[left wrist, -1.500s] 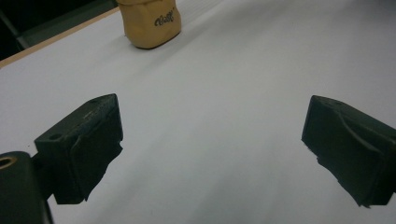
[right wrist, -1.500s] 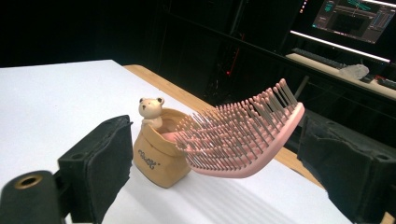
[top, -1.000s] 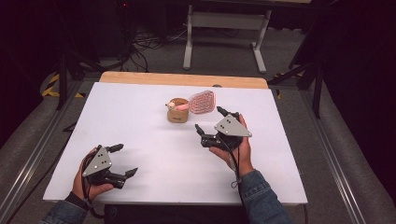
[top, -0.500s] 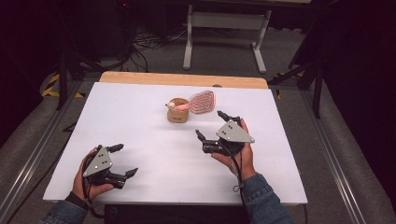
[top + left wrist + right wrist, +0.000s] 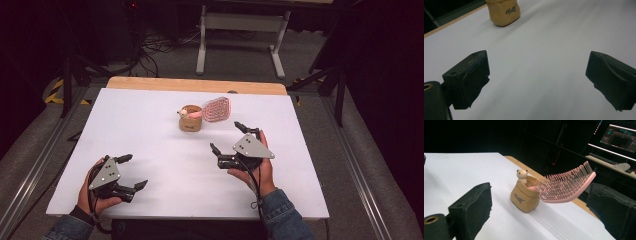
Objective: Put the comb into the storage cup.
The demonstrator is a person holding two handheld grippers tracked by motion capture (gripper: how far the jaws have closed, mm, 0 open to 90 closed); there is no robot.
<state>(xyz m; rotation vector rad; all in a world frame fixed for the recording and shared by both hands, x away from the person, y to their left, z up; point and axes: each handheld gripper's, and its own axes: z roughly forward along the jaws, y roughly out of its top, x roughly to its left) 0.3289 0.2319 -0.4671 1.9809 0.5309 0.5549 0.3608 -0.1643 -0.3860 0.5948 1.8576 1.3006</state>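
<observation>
Hairbrush [image 5: 216, 109] (pink, plastic) stands with its handle inside the small holder [image 5: 190, 121] at the far middle of the table [image 5: 150, 150]. It looks light and stiff; the head's edge seems the best grip. Right gripper [image 5: 229, 138] has just been opening, nothing between its jaws; left gripper [image 5: 134, 171] is wide too.

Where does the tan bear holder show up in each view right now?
High view: tan bear holder sits centre, toward the table's far edge.
Left gripper view: top left, its upper part cropped.
Right gripper view: centre, between the jaws.
Shared landmark: white table.
</observation>
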